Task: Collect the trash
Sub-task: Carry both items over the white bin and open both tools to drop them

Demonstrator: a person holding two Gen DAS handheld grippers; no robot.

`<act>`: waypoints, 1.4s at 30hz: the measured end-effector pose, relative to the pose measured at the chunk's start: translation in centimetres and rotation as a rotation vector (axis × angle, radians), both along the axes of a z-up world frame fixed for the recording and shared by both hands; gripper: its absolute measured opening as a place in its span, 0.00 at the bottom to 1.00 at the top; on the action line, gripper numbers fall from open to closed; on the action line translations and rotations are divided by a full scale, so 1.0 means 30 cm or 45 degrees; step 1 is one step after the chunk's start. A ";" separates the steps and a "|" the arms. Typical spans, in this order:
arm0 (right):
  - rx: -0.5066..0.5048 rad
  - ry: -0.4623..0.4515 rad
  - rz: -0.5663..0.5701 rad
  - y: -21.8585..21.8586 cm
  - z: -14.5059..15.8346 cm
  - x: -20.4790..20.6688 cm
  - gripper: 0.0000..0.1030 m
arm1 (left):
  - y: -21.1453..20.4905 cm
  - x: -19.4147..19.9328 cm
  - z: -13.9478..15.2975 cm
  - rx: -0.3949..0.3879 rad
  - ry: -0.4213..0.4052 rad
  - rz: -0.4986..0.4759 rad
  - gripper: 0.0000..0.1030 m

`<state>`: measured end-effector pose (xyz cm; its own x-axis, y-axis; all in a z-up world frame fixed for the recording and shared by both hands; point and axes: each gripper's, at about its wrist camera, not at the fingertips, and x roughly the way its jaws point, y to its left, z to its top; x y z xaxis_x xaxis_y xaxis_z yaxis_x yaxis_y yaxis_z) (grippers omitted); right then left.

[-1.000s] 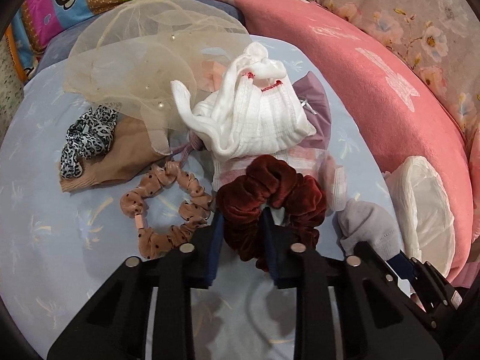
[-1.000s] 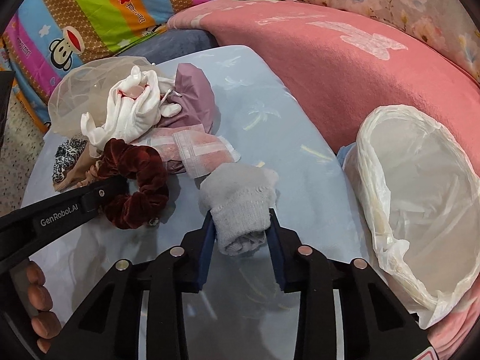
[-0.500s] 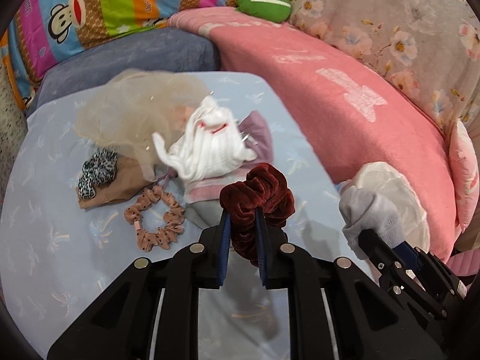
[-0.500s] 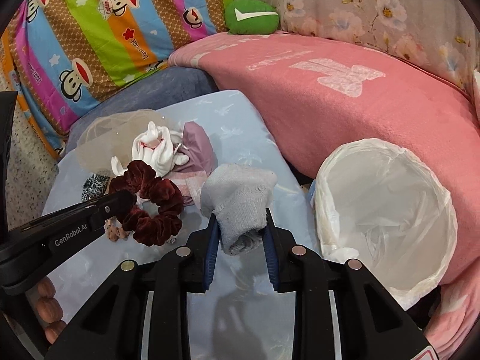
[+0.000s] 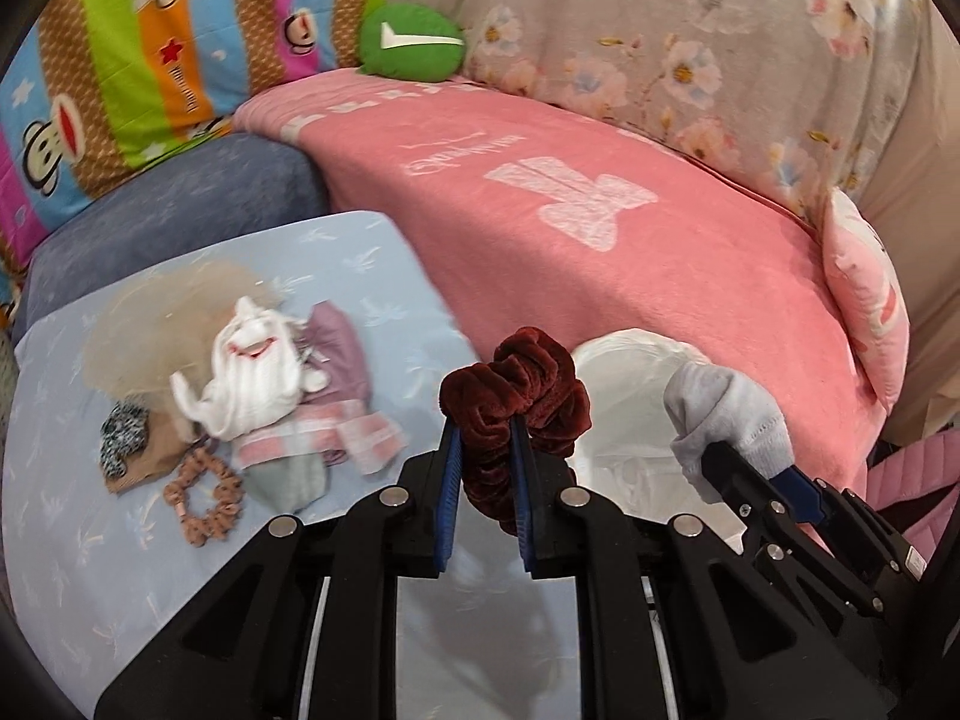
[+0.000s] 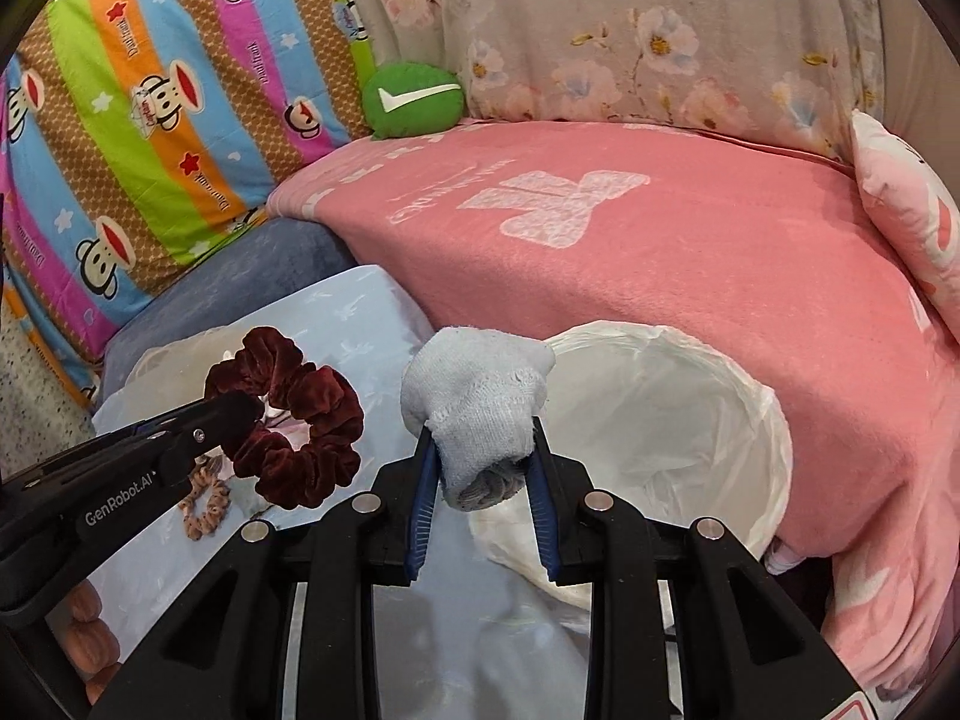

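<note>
My left gripper (image 5: 485, 441) is shut on a dark red velvet scrunchie (image 5: 516, 387) and holds it in the air above the pale blue table (image 5: 372, 276). The scrunchie also shows in the right wrist view (image 6: 288, 414). My right gripper (image 6: 480, 450) is shut on a grey sock (image 6: 477, 408), held beside the rim of the white trash bag (image 6: 690, 420). In the left wrist view the sock (image 5: 726, 414) is at the right and the bag (image 5: 624, 372) lies behind both grippers.
On the table's left lie a white sock (image 5: 252, 372), a beige net (image 5: 150, 318), a purple cloth (image 5: 339, 354), a pink checked cloth (image 5: 336, 441), a brown dotted scrunchie (image 5: 204, 498) and a leopard scrunchie (image 5: 120, 435). A pink blanket (image 5: 600, 228) covers the sofa behind.
Both grippers have lifted their items off the table and moved right towards the white bag. The pile on the table is now farther away at the left.
</note>
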<state>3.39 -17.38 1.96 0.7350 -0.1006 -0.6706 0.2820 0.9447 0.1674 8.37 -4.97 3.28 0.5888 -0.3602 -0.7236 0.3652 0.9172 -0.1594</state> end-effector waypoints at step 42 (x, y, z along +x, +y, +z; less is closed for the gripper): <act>0.011 0.019 -0.173 -0.173 -0.056 -0.071 0.51 | -0.201 -0.006 -0.021 0.008 -0.007 -0.129 0.65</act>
